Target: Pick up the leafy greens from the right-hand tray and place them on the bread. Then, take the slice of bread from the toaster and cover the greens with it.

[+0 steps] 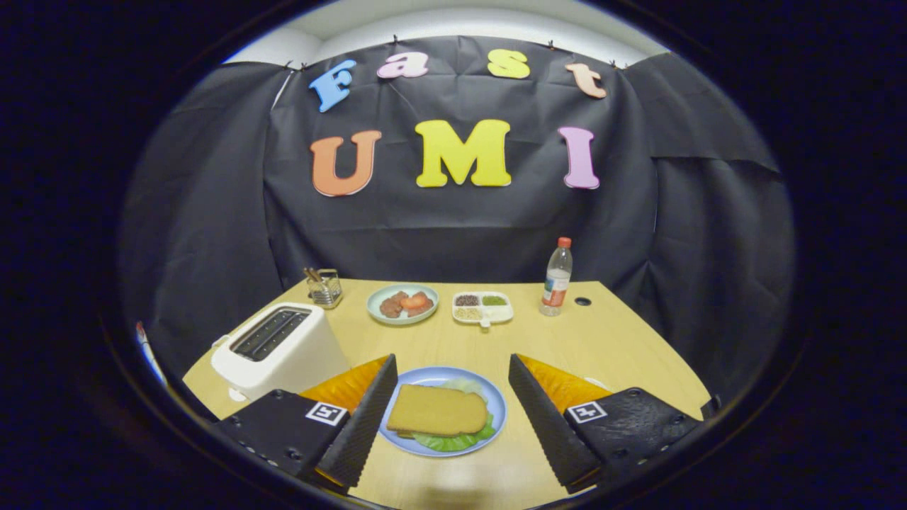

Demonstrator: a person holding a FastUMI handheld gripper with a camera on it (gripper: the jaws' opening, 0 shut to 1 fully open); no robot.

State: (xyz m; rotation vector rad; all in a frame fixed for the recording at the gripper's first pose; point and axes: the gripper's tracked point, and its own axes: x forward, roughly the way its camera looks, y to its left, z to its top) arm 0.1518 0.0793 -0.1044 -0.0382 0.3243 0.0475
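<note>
Ribbed black fingers [368, 418] of my gripper [450, 418] spread wide, flat tan bread slice [437, 409] over frilly greens [453, 440] between them, toaster [280, 348] alongside.

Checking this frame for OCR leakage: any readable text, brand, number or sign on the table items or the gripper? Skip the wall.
bottle: has a label, too small and blurred to read.
markers on the gripper: black-and-white code squares, no letters or digits.
toaster: no legible text.
blue plate, between the open fingers, with bread over greens: no text.
</note>
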